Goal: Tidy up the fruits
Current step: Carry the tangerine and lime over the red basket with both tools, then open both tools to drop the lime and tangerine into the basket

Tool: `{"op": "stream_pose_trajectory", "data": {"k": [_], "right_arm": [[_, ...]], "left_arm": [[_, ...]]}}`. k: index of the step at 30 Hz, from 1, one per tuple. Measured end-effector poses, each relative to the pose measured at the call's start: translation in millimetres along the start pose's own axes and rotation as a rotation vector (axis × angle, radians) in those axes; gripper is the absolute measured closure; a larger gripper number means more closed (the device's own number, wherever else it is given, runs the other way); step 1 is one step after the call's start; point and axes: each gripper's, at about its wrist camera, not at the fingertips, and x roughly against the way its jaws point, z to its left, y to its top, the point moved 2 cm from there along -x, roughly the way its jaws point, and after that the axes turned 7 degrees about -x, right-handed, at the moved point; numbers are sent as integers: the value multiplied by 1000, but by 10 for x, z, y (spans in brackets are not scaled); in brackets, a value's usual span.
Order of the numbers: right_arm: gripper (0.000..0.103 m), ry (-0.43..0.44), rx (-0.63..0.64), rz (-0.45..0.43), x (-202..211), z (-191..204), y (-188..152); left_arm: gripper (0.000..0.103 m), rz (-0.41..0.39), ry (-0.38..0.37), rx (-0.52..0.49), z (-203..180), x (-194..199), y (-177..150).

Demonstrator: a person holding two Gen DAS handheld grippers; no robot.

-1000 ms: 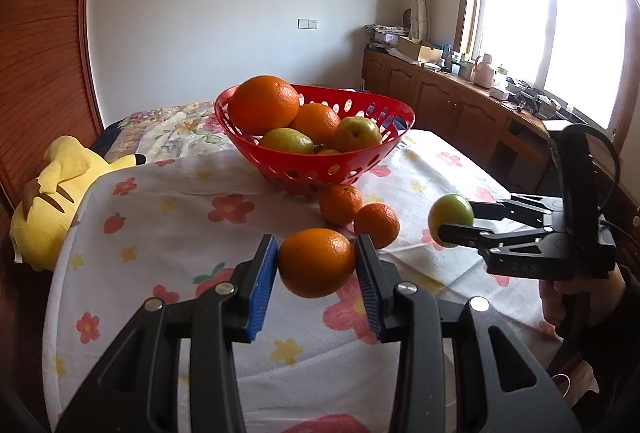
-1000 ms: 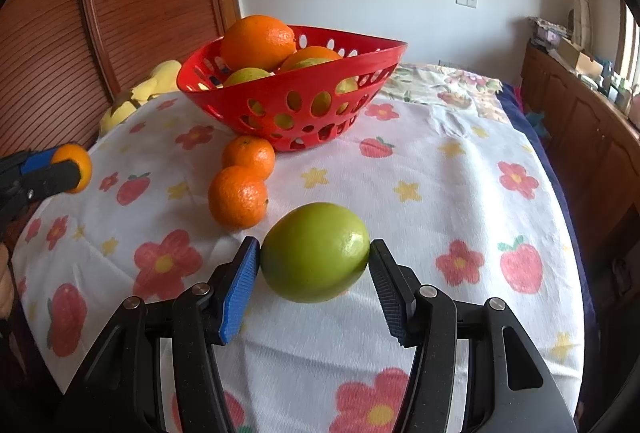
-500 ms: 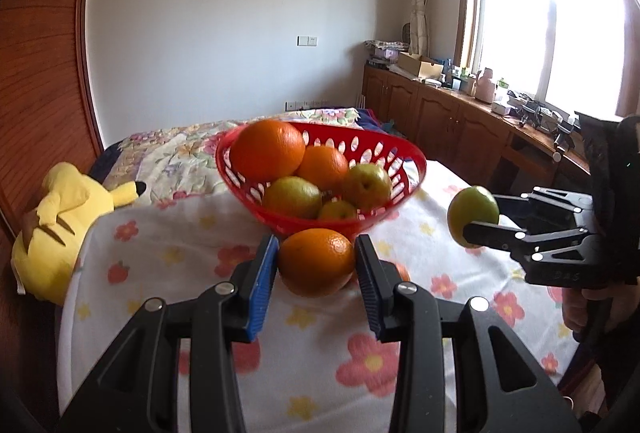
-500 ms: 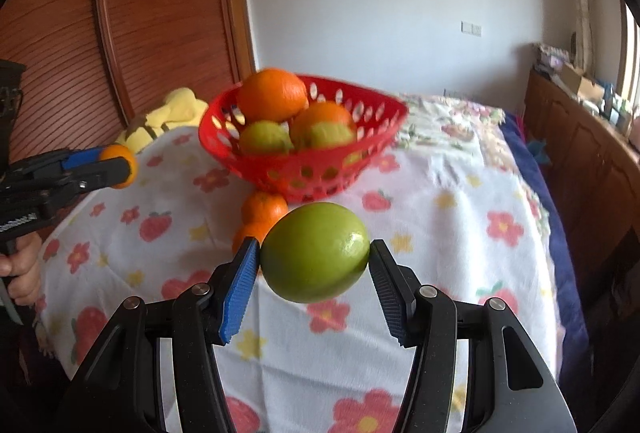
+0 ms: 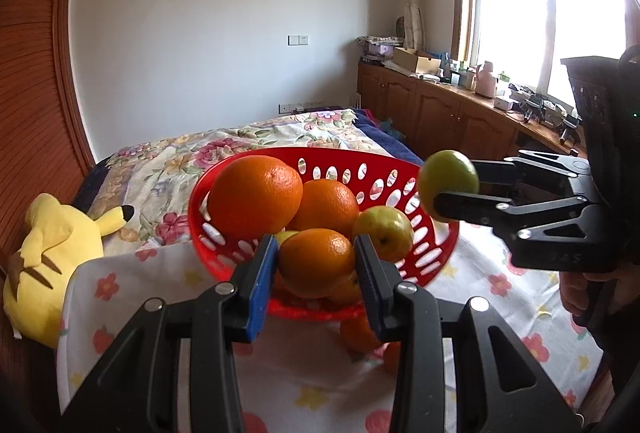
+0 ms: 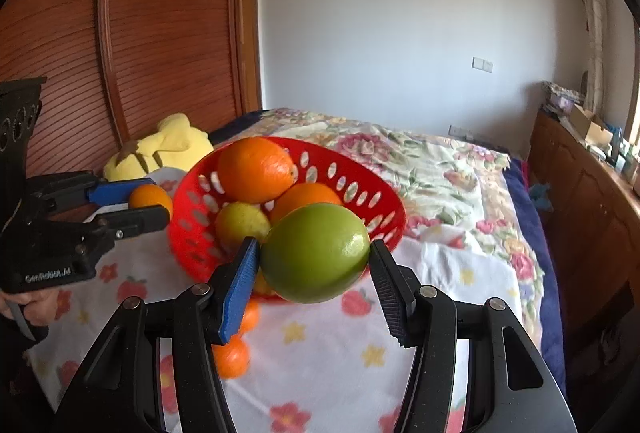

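My left gripper [image 5: 316, 262] is shut on an orange [image 5: 316, 257] and holds it in the air just in front of the red basket [image 5: 424, 253]. My right gripper [image 6: 314, 257] is shut on a green fruit [image 6: 316, 253], raised at the basket's [image 6: 192, 233] near rim. The basket holds two oranges [image 5: 256, 197] and yellow-green fruits [image 5: 384, 233]. Two small oranges [image 6: 232, 357] lie on the flowered tablecloth [image 6: 320, 353] below the basket. The right gripper with its green fruit [image 5: 448, 185] shows in the left view; the left gripper's orange [image 6: 150, 197] shows in the right view.
A yellow plush toy [image 5: 48, 257] lies at the table's left edge. A bed with a floral cover [image 6: 440, 169] is behind the table. Wooden cabinets [image 5: 440, 109] line the right wall and a wooden wardrobe [image 6: 160, 45] the left.
Both grippers have risen and moved toward the basket with their fruits. They now sit at rim height, close to the basket; the two small oranges have dropped below my fingers.
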Motion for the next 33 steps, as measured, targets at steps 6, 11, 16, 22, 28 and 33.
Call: {"op": "stream_pose_trajectory", "data": {"k": [6,11,16,22,28,33], "right_arm": [[46,-6,26,24,-327,-80,95],[46,-5,22,36,-494,-156,153],[46,-11,24,41,-604,-203,188],[45,-11,-2,44,-696,-250,149],[43,-16,-11,53,-734,-266,139],[40,-11,-1,51,-723,-230,135]], "left_arm": [[66,23,-13,-9,2,-245,65],[65,39,-21,-13,33,-407,86],[66,45,-25,0,59,-479,65],[65,40,-38,5,68,-484,53],[65,43,-41,8,91,-521,38],[65,47,-39,10,95,-533,24]]}}
